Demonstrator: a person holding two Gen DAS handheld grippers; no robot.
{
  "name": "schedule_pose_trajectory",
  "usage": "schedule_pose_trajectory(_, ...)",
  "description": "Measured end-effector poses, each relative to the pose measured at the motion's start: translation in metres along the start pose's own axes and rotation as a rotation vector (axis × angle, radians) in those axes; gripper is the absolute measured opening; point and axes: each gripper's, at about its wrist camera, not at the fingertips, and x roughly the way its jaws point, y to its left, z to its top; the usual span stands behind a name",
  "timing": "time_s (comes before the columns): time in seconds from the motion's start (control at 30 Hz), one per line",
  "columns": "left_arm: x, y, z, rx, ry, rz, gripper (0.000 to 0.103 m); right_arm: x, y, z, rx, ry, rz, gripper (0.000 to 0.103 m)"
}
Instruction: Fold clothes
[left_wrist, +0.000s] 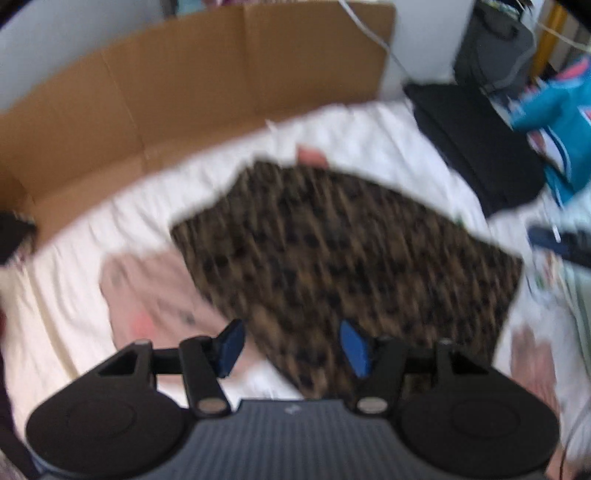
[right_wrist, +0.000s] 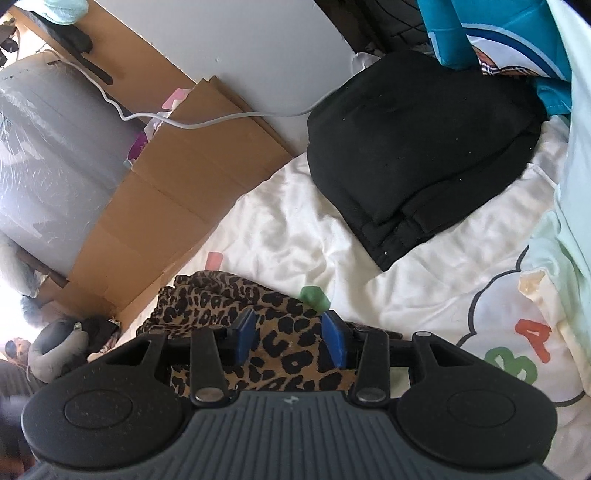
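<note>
A leopard-print garment (left_wrist: 347, 251) lies spread flat on the white bedsheet (left_wrist: 74, 288); the left wrist view is blurred by motion. My left gripper (left_wrist: 293, 345) is open and empty, hovering over the garment's near edge. In the right wrist view the same garment (right_wrist: 288, 354) lies bunched under and between the fingers. My right gripper (right_wrist: 291, 339) is open, its blue pads (right_wrist: 334, 341) on either side of the cloth, not closed on it.
A folded black garment (right_wrist: 413, 147) lies on the sheet at the far right, also seen in the left wrist view (left_wrist: 476, 147). Flat cardboard (left_wrist: 184, 92) stands along the bed's far side. A teal garment (left_wrist: 565, 122) and a white cable (right_wrist: 221, 120) are nearby.
</note>
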Motion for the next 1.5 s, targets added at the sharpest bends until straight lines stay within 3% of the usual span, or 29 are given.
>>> schedule_pose_trajectory(0.3,0.048,-0.006,0.085,0.072,-0.051,0.078,0.061,0.015,0.011,0.002,-0.053,0.029,0.024,0.047)
schedule_pose_trajectory(0.47,0.094,-0.017,0.105,0.204,-0.012,0.114,0.062,0.044,0.031,0.006,-0.169,0.087,0.037,0.046)
schedule_pose_trajectory(0.6,0.126,-0.025,0.107,0.288,0.025,0.14,0.068,0.077,0.048,0.01,-0.3,0.152,0.052,0.043)
schedule_pose_trajectory(0.77,0.155,-0.025,0.109,0.3,0.044,0.154,0.071,0.108,0.057,0.01,-0.371,0.2,0.041,0.041)
schedule_pose_trajectory(0.97,0.169,-0.023,0.097,0.277,0.029,0.162,0.078,0.117,0.062,0.017,-0.419,0.173,0.005,0.041)
schedule_pose_trajectory(1.23,0.17,-0.015,0.084,0.28,0.06,0.146,0.082,0.124,0.062,0.013,-0.492,0.222,0.015,0.033)
schedule_pose_trajectory(1.3,0.168,-0.014,0.082,0.284,0.058,0.14,0.08,0.125,0.06,0.009,-0.5,0.229,0.008,0.031)
schedule_pose_trajectory(1.43,0.16,-0.011,0.082,0.273,0.029,0.147,0.059,0.118,0.059,0.003,-0.529,0.205,-0.013,0.031)
schedule_pose_trajectory(1.5,0.153,-0.01,0.08,0.288,0.008,0.137,0.055,0.112,0.059,0.006,-0.517,0.176,0.015,0.031)
